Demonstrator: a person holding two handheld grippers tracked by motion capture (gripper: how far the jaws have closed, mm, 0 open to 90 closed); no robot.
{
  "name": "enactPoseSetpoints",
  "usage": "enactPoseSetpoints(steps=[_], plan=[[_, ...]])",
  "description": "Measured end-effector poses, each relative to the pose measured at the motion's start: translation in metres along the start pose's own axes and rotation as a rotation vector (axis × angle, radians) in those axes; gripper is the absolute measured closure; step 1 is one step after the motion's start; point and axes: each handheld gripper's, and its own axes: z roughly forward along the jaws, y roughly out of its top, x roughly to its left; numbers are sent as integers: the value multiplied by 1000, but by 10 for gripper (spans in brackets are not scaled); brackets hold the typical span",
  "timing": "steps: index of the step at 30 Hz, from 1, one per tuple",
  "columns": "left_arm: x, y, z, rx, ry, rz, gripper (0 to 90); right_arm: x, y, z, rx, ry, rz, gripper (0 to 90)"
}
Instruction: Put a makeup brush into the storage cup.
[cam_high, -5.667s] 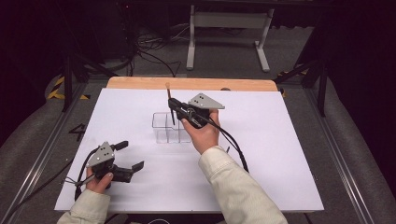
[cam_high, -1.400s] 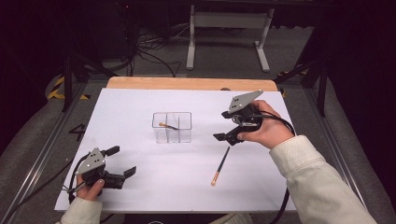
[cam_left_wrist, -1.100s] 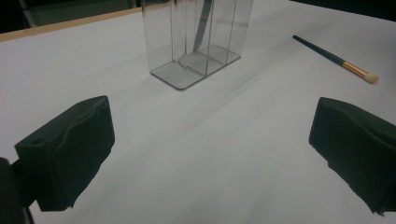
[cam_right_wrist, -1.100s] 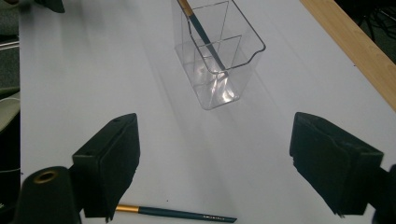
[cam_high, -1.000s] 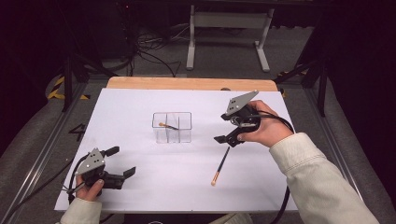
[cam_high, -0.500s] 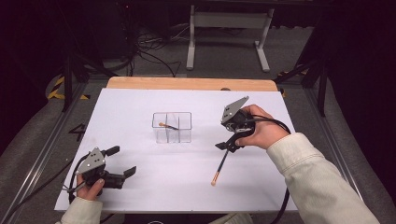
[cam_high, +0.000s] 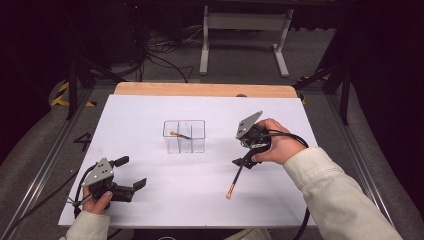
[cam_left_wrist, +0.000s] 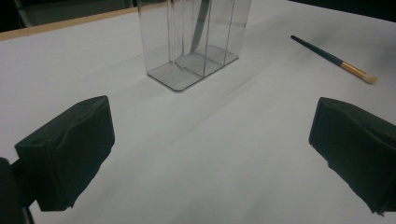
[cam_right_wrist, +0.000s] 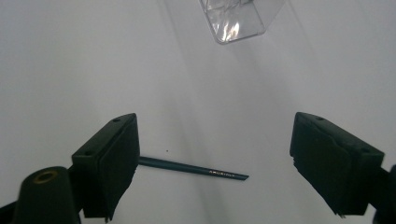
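The left gripper (cam_high: 131, 187) lies low on the near left of the white table (cam_high: 150, 110), held in the person's left hand (cam_high: 97, 200), its jaws spread wide with nothing between them; in the left gripper view the two black pads (cam_left_wrist: 70, 149) frame bare table surface. Farther in and to the right, the right gripper (cam_high: 242, 162) is tipped down over the dark end of a paintbrush (cam_high: 235, 178), with the right hand (cam_high: 277, 147) gripping its body. Its jaws also stand apart: in the right gripper view the teal handle (cam_right_wrist: 194, 169) lies flat on the table between the pads, one end passing behind the left pad, and neither pad presses on it. The paintbrush rests on the table with its tan bristle tip pointing toward the near edge. Beyond both, near the middle of the table, stands a clear plastic divided holder (cam_high: 184, 136), upright, with a second brush (cam_high: 179, 135) leaning inside it. A wooden strip (cam_high: 205, 90) edges the far side.
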Motion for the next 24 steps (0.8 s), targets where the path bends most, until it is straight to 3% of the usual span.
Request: enactPoseSetpoints(steps=[24], plan=[[-1, 0, 2, 3, -9, 8, 8, 7, -18, 29, 54, 52, -19, 155]])
